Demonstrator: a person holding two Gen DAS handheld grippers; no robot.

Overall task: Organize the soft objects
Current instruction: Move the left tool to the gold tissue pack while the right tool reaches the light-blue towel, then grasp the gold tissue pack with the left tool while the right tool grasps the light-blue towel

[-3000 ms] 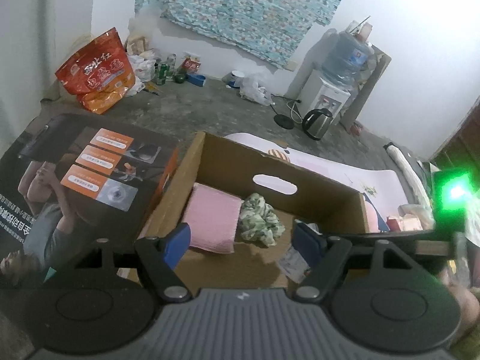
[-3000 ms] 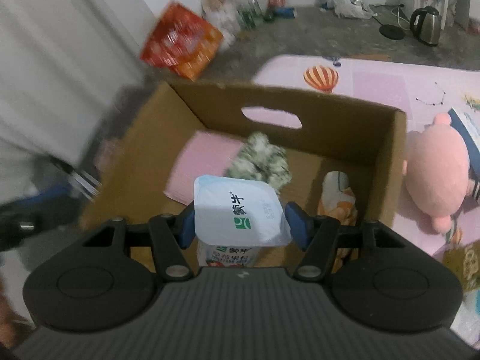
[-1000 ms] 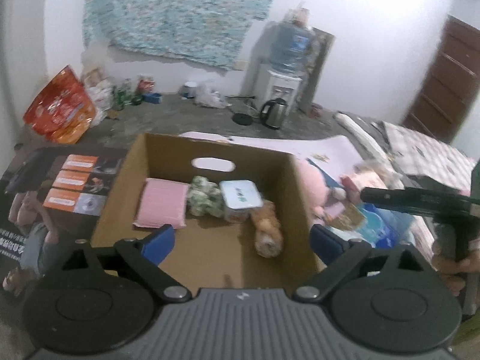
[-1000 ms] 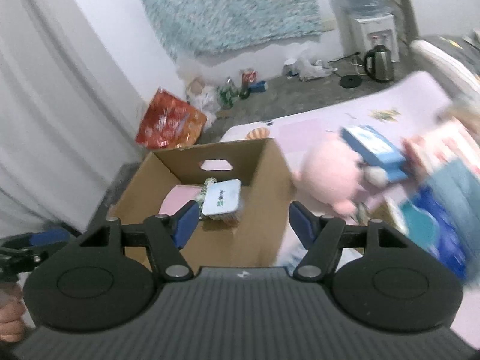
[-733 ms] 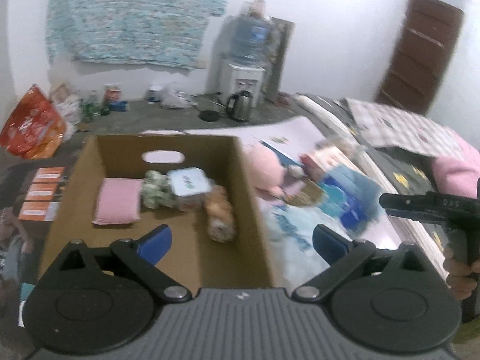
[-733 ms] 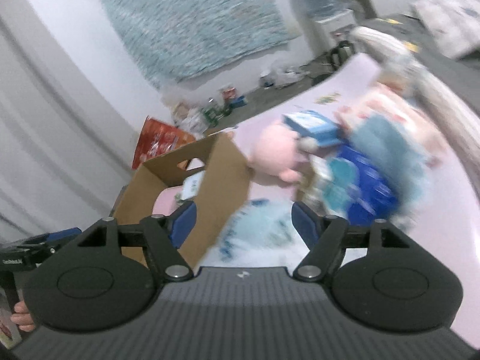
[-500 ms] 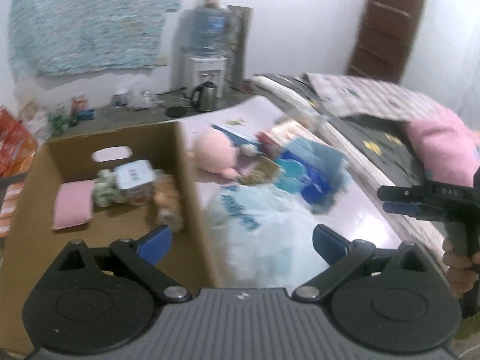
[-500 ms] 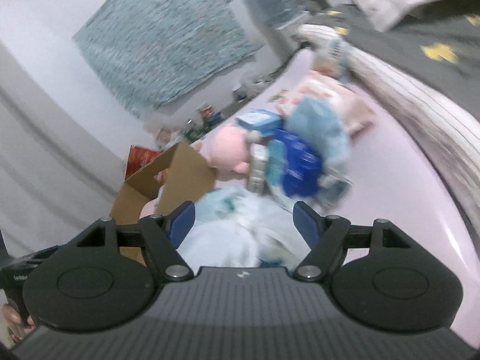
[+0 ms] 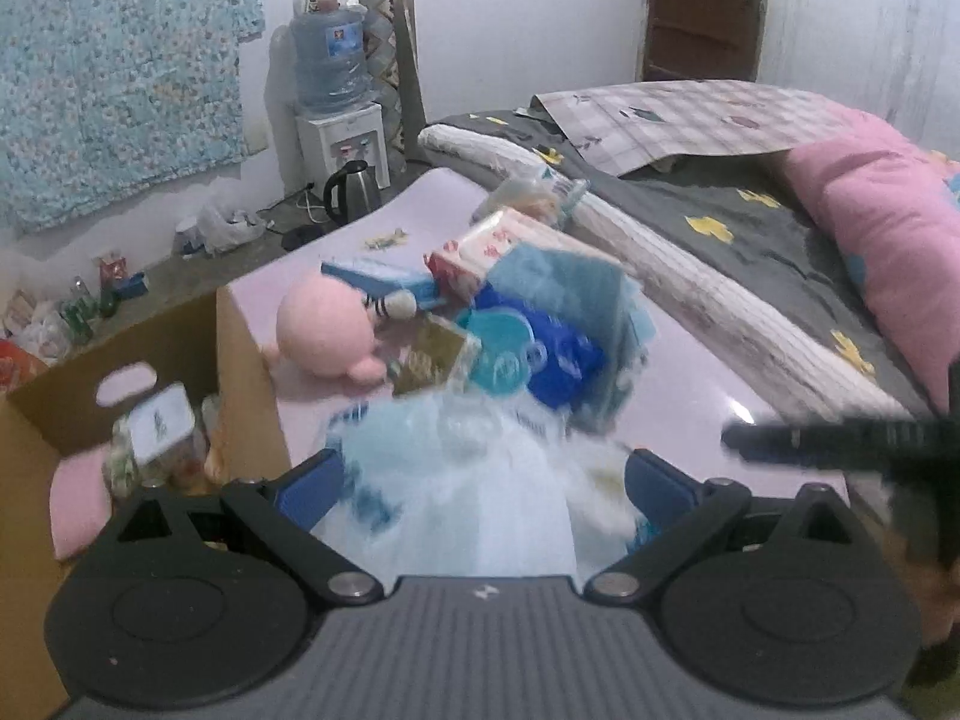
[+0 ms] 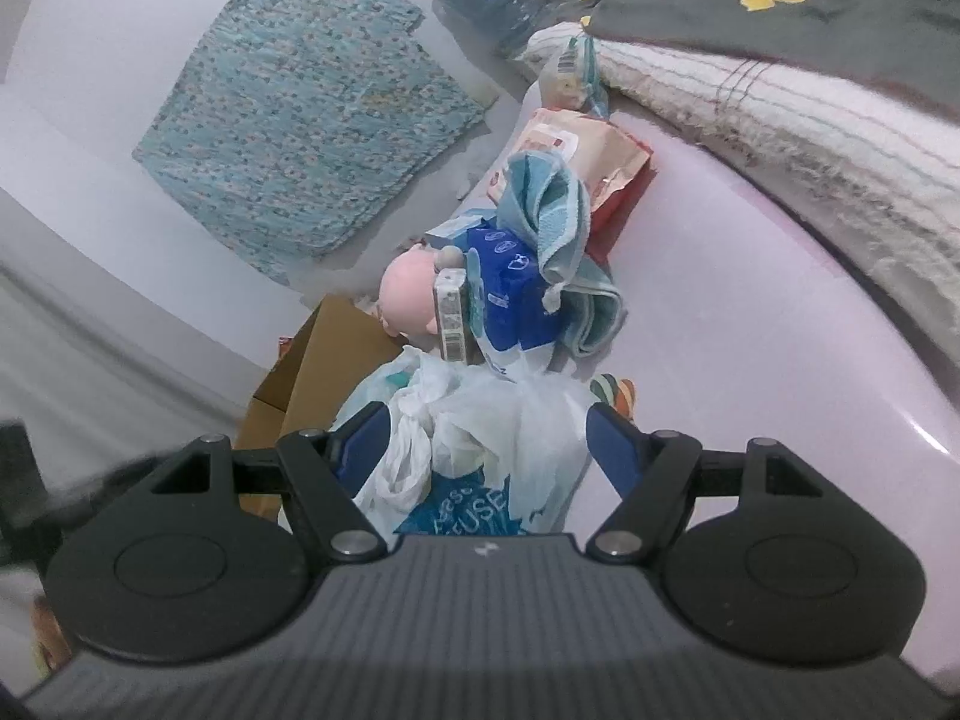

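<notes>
- Both grippers, left gripper (image 9: 480,483) and right gripper (image 10: 489,450), hang with jaws spread and pads clear, over a white plastic bag (image 10: 480,420).
- Beyond it, a pink plush (image 9: 327,333) lies just beside the cardboard box (image 9: 249,372) wall.
- Bare pink mat (image 10: 750,360) opens rightward to the rolled blanket (image 10: 810,120).

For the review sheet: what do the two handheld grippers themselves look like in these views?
Both look alike. The left gripper and right gripper each have a ribbed grey body with a small white logo, two black round-ended linkage arms with silver pivot bolts, and blue finger pads. No cables or sleeves show.
</notes>
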